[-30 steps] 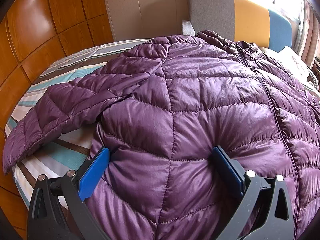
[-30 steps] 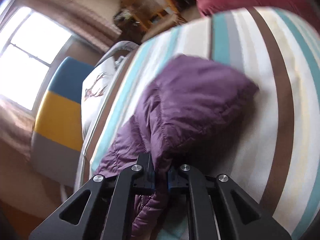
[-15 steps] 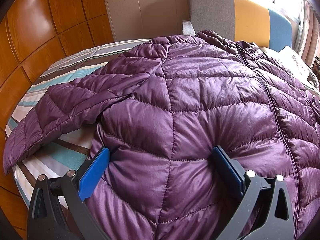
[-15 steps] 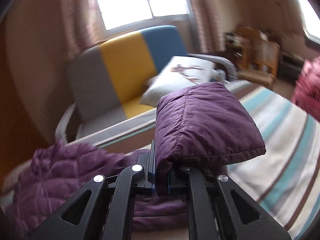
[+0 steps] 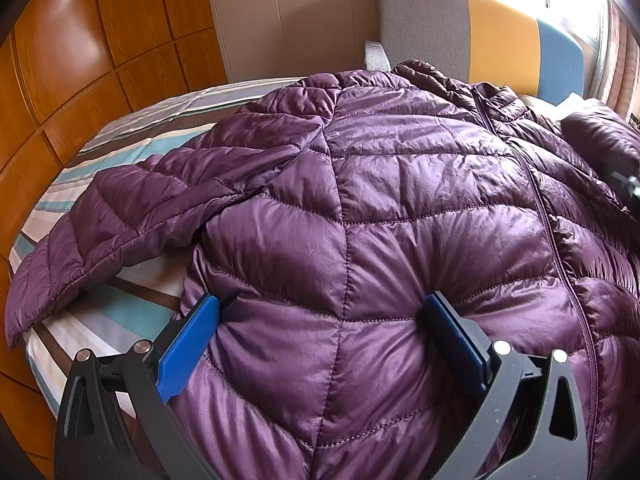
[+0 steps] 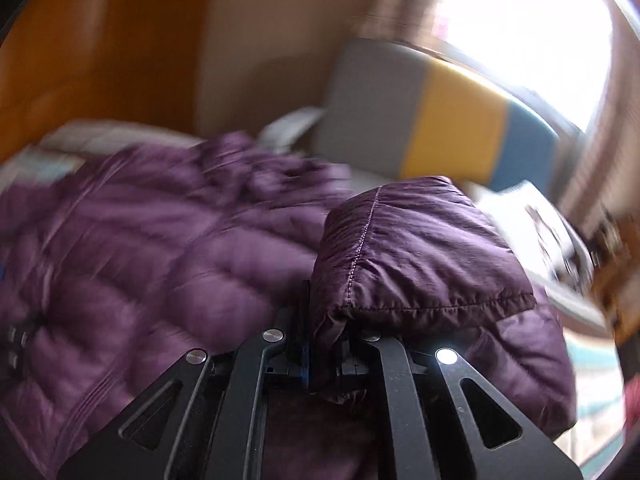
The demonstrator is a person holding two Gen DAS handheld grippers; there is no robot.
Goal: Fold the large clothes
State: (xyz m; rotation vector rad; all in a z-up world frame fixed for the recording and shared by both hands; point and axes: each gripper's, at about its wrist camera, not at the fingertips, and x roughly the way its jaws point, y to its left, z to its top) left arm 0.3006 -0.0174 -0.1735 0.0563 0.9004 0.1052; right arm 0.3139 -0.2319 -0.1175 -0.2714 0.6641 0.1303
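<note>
A purple quilted down jacket (image 5: pixel 380 208) lies spread front-up on a striped bed (image 5: pixel 120 312), its zipper running down the right side. Its left sleeve (image 5: pixel 132 220) stretches out to the left on the sheet. My left gripper (image 5: pixel 324 320) is open, its blue pads (image 5: pixel 188 344) pressed down on the jacket's lower body with the fabric bulging between them. My right gripper (image 6: pixel 324 344) is shut on the cuff of the other sleeve (image 6: pixel 416 252) and holds it up over the jacket body (image 6: pixel 140 248). That lifted sleeve shows at the right edge of the left wrist view (image 5: pixel 600 140).
An orange wooden panel wall (image 5: pixel 80 52) runs along the bed's left side. A grey, yellow and blue chair (image 5: pixel 480 40) stands behind the bed under a bright window. A white printed cushion (image 6: pixel 532 216) lies by the chair.
My right gripper has swung the held sleeve up from the striped sheet and across toward the jacket body. The sleeve now enters the left wrist view at the right edge. My left gripper has not moved.
</note>
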